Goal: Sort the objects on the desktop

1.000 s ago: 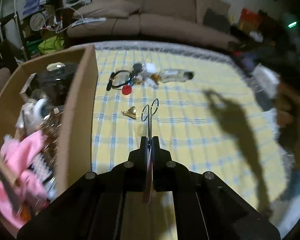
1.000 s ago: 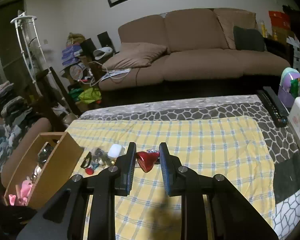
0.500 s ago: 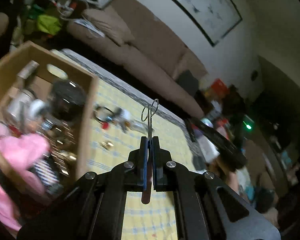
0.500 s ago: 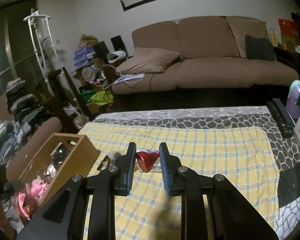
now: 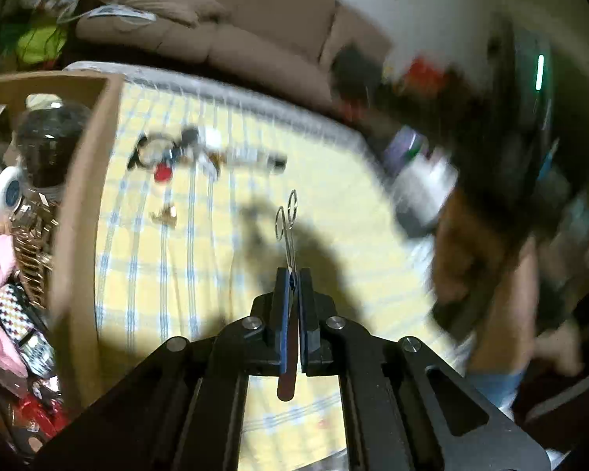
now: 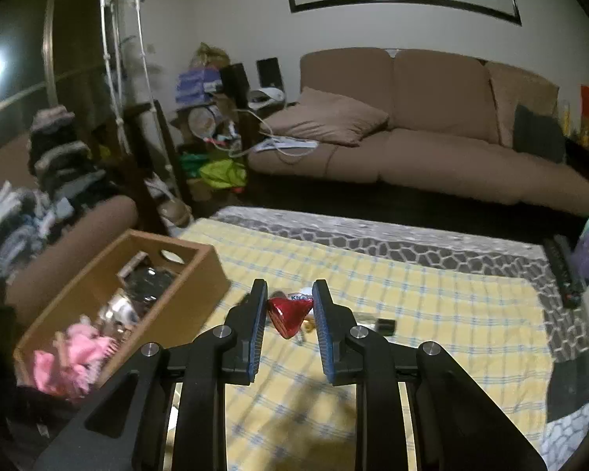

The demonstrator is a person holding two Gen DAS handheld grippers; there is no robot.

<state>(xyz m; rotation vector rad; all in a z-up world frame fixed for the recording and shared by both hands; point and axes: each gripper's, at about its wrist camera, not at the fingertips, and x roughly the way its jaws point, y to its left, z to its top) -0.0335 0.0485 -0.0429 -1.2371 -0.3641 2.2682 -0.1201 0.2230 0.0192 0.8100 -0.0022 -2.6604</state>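
My left gripper (image 5: 293,276) is shut on a small pair of metal scissors (image 5: 286,227), whose finger loops point forward over the yellow checked cloth (image 5: 224,274). In the right wrist view my right gripper (image 6: 289,294) is shut on a red foil-wrapped candy (image 6: 288,314), held above the cloth. An open wooden box (image 5: 78,204) full of items stands at the left edge in the left wrist view. In the right wrist view the wooden box (image 6: 184,310) lies to the lower left of the gripper.
Farther along the cloth lie a red cap (image 5: 163,172), a gold foil candy (image 5: 165,214) and a blurred cluster of small things (image 5: 200,149). A person's hand (image 5: 471,259) is at the right. A remote (image 6: 561,274) lies on the grey patterned cover, and a brown sofa (image 6: 412,149) stands behind.
The left gripper tilted up toward the room and has swung back down over the cloth, still holding the scissors. The right gripper carried the candy leftward, closer to the box.
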